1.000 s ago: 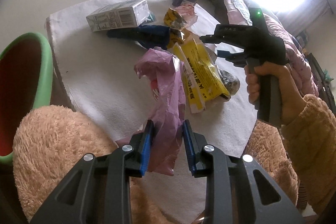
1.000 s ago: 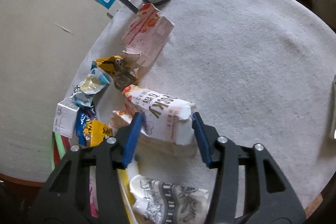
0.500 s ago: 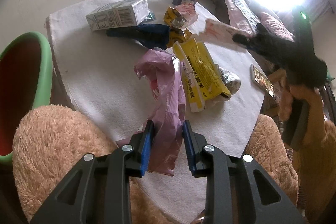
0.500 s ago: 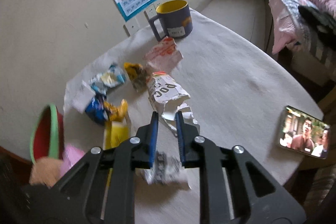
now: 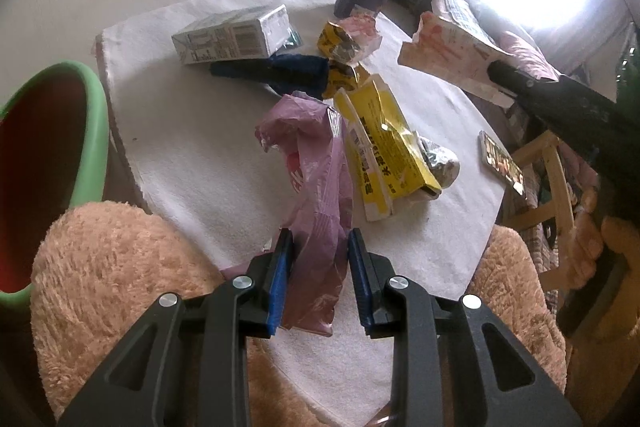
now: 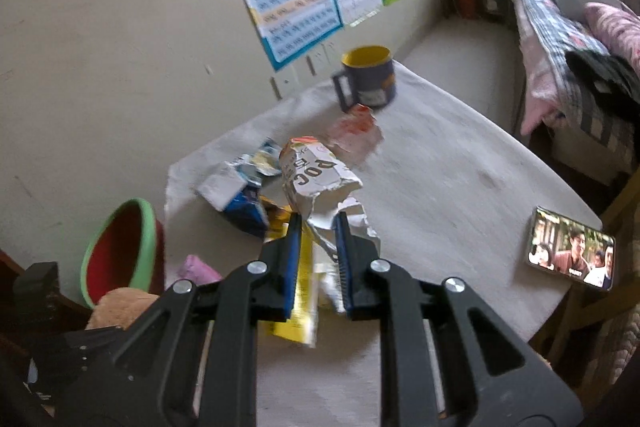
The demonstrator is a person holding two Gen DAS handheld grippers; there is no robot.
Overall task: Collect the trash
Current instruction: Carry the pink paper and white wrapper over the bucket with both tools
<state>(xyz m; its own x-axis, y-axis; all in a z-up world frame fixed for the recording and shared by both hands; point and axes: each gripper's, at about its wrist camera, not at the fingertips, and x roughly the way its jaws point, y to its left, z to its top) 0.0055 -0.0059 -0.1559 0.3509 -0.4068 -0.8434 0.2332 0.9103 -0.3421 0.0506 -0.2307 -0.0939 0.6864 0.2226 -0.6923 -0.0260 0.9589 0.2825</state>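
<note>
My left gripper (image 5: 320, 243) is shut on a crumpled pink plastic bag (image 5: 316, 163) that stands up from the near edge of the white-clothed table (image 5: 192, 147). My right gripper (image 6: 318, 223) is shut on a torn white Pocky box (image 6: 316, 179), held in the air above the table. In the left wrist view that box (image 5: 452, 55) hangs at the upper right, pinched by the right gripper (image 5: 496, 67). Loose trash lies on the cloth: a milk carton (image 5: 232, 37), a yellow packet (image 5: 380, 143), a dark blue wrapper (image 5: 280, 71), a silvery crumpled wrapper (image 5: 440, 163).
A red bin with a green rim (image 5: 52, 147) stands left of the table, below its edge. A blue mug with a yellow inside (image 6: 368, 75) sits at the far side. A lit phone (image 6: 572, 253) lies at the right edge. Fluffy tan fabric (image 5: 112, 267) lies near me.
My right gripper closed on the Pocky box and carried it up off the table, rolling as it rose. The left gripper and its pink bag stayed put.
</note>
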